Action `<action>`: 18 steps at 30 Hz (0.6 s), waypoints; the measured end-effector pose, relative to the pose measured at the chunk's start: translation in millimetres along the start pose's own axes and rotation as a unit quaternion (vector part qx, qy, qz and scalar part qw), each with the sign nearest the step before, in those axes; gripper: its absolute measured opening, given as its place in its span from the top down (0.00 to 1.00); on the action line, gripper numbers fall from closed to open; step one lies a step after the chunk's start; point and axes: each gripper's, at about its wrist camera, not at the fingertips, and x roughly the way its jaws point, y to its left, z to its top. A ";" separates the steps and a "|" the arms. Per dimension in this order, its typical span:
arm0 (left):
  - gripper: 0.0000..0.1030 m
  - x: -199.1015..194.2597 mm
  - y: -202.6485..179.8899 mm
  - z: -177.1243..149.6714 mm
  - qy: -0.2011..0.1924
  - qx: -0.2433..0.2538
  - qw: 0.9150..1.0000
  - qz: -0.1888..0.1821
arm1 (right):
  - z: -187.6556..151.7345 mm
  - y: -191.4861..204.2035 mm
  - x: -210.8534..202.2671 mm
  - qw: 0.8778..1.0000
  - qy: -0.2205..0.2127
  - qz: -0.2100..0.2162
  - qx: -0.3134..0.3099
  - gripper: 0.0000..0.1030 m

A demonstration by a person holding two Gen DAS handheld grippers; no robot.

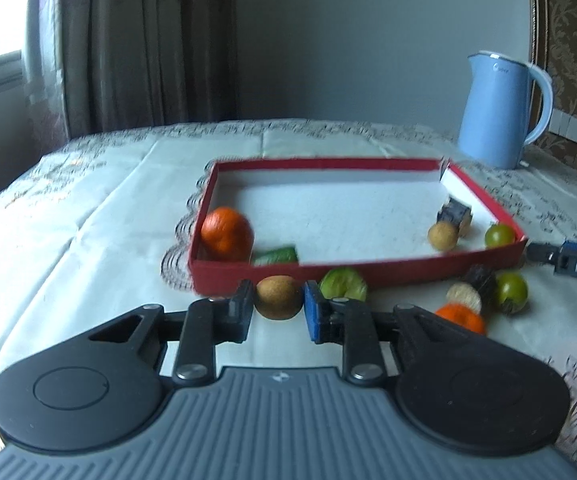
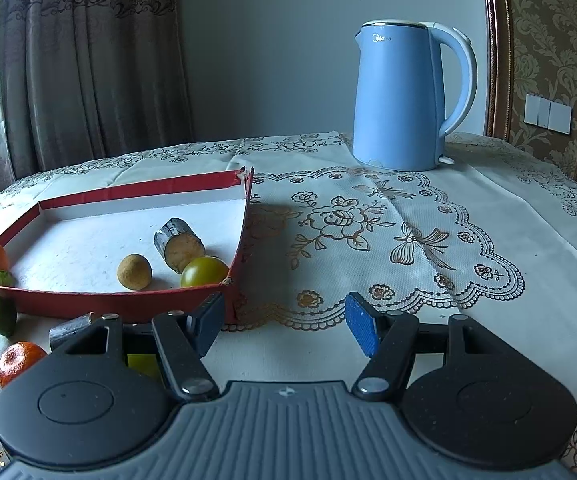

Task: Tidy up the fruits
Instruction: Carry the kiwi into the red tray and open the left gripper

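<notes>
A red tray point(image 1: 224, 276) holds an orange point(image 1: 226, 233), a green piece point(image 1: 276, 255), a brown round fruit point(image 1: 442, 235), a dark cut piece point(image 1: 453, 211) and a green tomato point(image 1: 499, 234). My left gripper point(image 1: 279, 308) is shut on a brown kiwi-like fruit point(image 1: 279, 297) in front of the tray. A cut lime point(image 1: 343, 283), a dark cut piece point(image 1: 470, 290), a green tomato point(image 1: 511, 292) and an orange point(image 1: 461, 317) lie in front of the tray. My right gripper point(image 2: 284, 326) is open and empty, beside the tray's right corner point(image 2: 232, 300).
A blue electric kettle point(image 2: 400, 96) stands at the back right on the tablecloth point(image 2: 408, 240). Curtains hang behind the table. The right gripper's tip shows in the left wrist view point(image 1: 568, 258). The table edge curves away at the left.
</notes>
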 end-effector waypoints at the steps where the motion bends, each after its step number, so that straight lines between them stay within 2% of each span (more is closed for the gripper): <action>1: 0.77 1.3 -1.2 4.5 -0.003 0.003 1.000 -0.001 | 0.0 0.1 0.2 1.000 0.001 0.000 0.000 0.36; 7: 0.77 26.4 -9.7 33.2 -0.022 0.025 0.999 0.016 | 0.3 -0.5 1.3 1.000 0.004 -0.001 0.000 0.36; 13: 0.77 68.0 -6.7 53.6 -0.003 0.017 0.999 0.041 | -0.2 -0.1 2.9 1.000 0.007 0.000 -0.001 0.36; 18: 0.77 92.7 -3.7 60.7 0.016 0.007 0.999 0.038 | -0.1 -0.2 5.5 1.000 0.013 0.003 0.001 0.36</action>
